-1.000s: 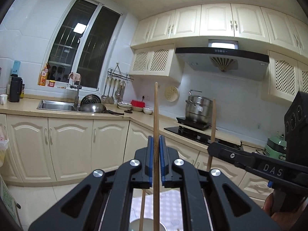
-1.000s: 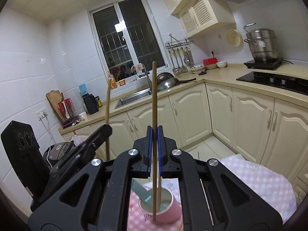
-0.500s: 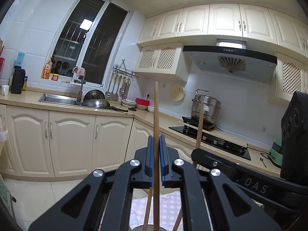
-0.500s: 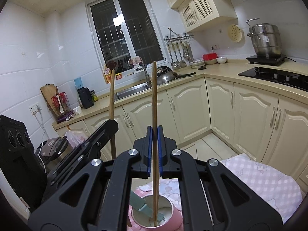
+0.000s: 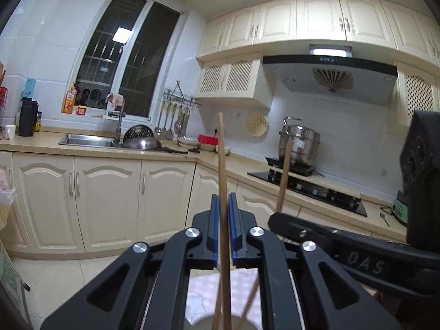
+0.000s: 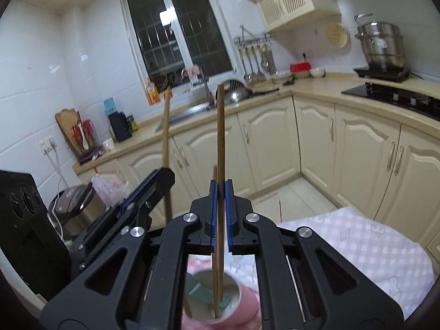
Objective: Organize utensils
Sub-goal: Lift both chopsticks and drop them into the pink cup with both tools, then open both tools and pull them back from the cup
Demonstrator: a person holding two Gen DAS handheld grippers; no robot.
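Chopsticks stand upright, one clamped in each gripper: my left gripper (image 5: 223, 231) pinches one chopstick (image 5: 222, 181), my right gripper (image 6: 220, 214) another chopstick (image 6: 220, 148), its tip inside the pink cup (image 6: 247, 305) on the checked cloth (image 6: 365, 244).

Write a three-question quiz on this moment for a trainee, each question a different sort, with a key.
1. True or false: the left gripper is open and holds nothing.
2. What colour is the cup below the right gripper? A pink, B green, C black.
3. Fill in: each gripper holds one upright wooden ____.

Key: 1 false, it is shut on a chopstick. 2 A. 3 chopstick; the right one reaches into the cup.
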